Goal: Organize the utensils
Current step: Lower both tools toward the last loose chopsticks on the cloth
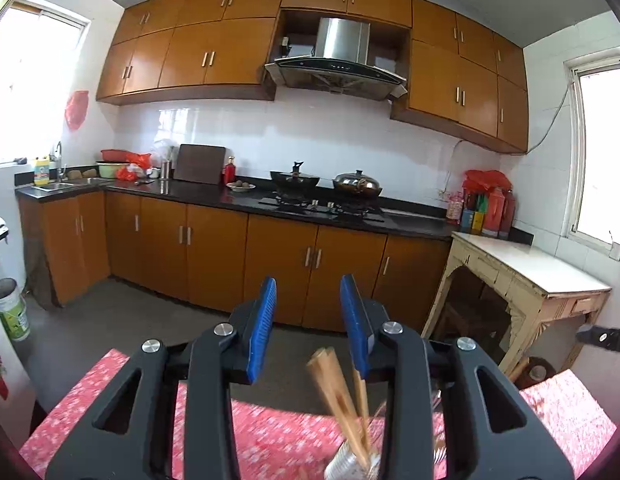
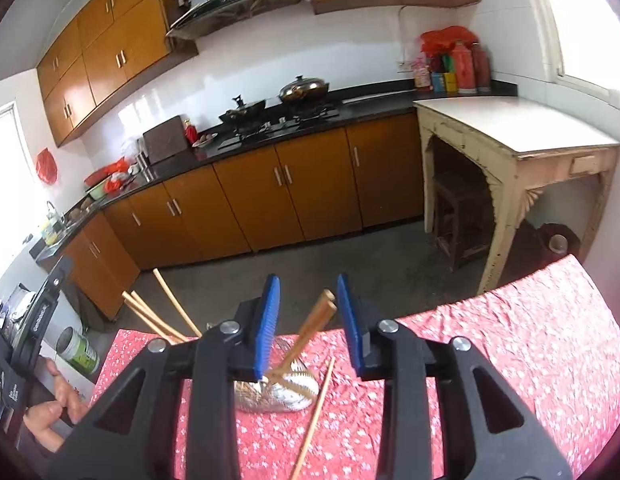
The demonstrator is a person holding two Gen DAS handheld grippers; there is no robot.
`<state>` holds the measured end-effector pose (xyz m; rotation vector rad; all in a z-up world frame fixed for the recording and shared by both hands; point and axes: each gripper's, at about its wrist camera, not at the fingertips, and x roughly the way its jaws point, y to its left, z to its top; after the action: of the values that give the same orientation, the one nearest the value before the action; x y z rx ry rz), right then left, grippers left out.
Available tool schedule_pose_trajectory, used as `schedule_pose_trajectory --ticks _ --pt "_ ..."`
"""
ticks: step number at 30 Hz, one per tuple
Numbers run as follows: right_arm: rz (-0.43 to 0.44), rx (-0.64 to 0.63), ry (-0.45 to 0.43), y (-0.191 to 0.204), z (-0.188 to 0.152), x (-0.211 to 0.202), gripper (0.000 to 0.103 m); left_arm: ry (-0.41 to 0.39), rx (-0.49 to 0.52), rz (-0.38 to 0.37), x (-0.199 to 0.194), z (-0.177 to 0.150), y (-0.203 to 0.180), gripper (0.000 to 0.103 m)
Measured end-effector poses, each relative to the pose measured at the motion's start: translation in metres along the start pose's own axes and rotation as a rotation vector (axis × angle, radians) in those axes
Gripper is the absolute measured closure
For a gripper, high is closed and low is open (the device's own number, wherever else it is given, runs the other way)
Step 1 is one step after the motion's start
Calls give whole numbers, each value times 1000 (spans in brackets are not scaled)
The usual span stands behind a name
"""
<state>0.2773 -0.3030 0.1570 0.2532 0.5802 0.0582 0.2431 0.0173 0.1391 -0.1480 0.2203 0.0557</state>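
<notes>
Kitchen, red floral tablecloth (image 2: 510,340) | metal holder (image 2: 277,396): chopsticks (image 2: 310,328) stand inside | one loose chopstick (image 2: 316,412) lies just beside holder, still to store | my left gripper (image 1: 308,312), right gripper (image 2: 308,312): partly open, gripping nothing.

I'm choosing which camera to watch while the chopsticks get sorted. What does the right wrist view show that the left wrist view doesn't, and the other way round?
Only the right wrist view shows a loose chopstick lying on the red floral cloth, a second bunch of chopsticks fanning up at left, a hand, and the silver holder largely unobscured.

Only the left wrist view shows the sink and both windows.

Both show open blue-padded jaws, chopsticks standing in the holder, the cloth, the stove with two pots, and the worn white table.
</notes>
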Motion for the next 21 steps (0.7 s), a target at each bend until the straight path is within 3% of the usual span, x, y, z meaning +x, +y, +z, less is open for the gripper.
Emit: schedule_pose_trajectory --ticks 3,8,14,18,21 --pt "-33 -2 -8 -13 -35 -16 66 29 11 11 -20 -20 14 57" --pt "-52 0 64 -25 -112 -8 66 132 30 5 -41 -76 29 49" --pt "4 -43 264 -2 -221 41 66 296 50 -11 -39 -147 30 34" --pt "2 -113 348 23 -261 70 66 371 79 -9 -36 -173 28 33" --pt "-28 -147 371 35 -273 86 66 405 68 -6 -36 -183 36 33"
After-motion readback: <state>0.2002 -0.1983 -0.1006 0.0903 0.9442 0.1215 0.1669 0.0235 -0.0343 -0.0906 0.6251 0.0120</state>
